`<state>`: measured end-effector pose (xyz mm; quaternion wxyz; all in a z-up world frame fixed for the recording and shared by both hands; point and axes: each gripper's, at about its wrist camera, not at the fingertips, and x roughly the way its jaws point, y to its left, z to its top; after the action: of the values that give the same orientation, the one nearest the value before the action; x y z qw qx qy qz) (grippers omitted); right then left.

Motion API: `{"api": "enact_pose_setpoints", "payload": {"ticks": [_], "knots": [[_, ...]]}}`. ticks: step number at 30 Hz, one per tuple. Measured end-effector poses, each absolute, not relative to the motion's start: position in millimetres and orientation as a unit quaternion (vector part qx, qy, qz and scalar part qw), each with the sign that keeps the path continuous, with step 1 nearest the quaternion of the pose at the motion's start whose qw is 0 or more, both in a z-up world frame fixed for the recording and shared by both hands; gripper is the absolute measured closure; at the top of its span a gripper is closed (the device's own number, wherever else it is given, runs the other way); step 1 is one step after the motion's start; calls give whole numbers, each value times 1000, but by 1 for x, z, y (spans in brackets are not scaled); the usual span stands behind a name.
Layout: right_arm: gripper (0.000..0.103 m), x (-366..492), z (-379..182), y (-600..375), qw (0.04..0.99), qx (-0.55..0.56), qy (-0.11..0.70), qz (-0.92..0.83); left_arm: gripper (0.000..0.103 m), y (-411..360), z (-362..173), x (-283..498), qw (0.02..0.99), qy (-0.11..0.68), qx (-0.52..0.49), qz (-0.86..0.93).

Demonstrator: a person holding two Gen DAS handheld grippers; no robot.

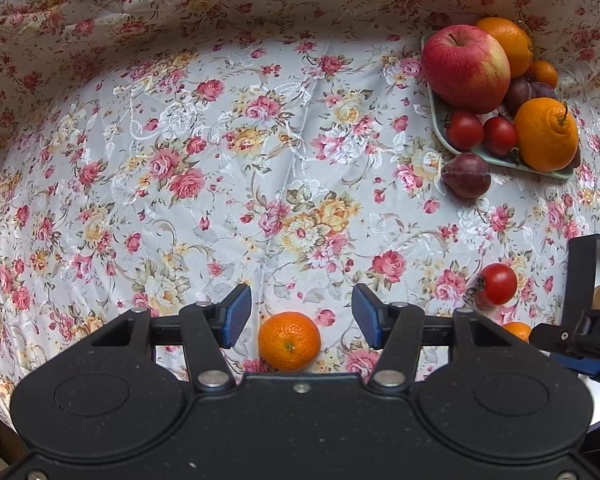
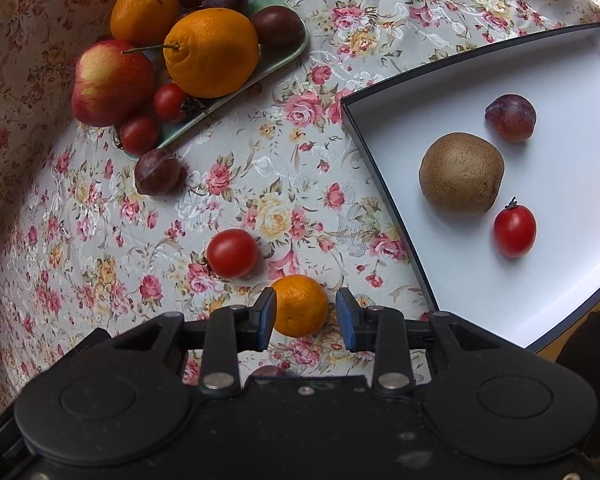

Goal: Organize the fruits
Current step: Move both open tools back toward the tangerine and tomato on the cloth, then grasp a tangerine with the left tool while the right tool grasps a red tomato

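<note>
The left hand-held gripper point(image 1: 301, 317) points straight down, jaws wide, and a small mandarin point(image 1: 289, 341) lies on the cloth below the gap, neither blue pad touching it. Over to the right hand-held gripper point(image 2: 306, 315): jaws parted more narrowly, nothing clamped, a second mandarin point(image 2: 300, 305) sitting just beyond its left pad on the floral tabletop point(image 2: 260, 168). Just past that, a loose tomato point(image 2: 232, 253), and farther out a plum point(image 2: 158, 171) lying beside the green plate point(image 2: 288, 56). That plate is heaped: an apple point(image 2: 110, 82), big oranges, tomatoes, plums. To the right, the white-lined box point(image 2: 384, 184) holds a kiwi point(image 2: 461, 179), one plum point(image 2: 510, 117) and one tomato point(image 2: 515, 231), all apart from each other.
</note>
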<state>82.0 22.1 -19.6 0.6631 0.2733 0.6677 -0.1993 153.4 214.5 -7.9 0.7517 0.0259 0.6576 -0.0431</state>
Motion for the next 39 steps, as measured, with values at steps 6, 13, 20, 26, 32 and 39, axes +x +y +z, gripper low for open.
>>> {"api": "enact_pose_setpoints", "payload": {"ticks": [6,13,20,26,32,39], "knots": [[68,86,-23,28,662,271,670,-199,42,221,-15,152,742,668,25,-46],[68,88,-25,32,662,273,672,-188,42,222,-25,144,732,678,42,-49],[68,89,-27,32,661,274,672,-192,43,218,-34,141,721,689,44,-57],[68,93,-24,37,675,276,658,-188,55,219,-34,141,732,678,37,-59],[68,97,-18,45,702,278,630,-181,55,232,-22,149,751,658,23,-35],[68,109,-30,56,708,276,624,-185,55,244,-10,154,773,634,23,-4]]}}
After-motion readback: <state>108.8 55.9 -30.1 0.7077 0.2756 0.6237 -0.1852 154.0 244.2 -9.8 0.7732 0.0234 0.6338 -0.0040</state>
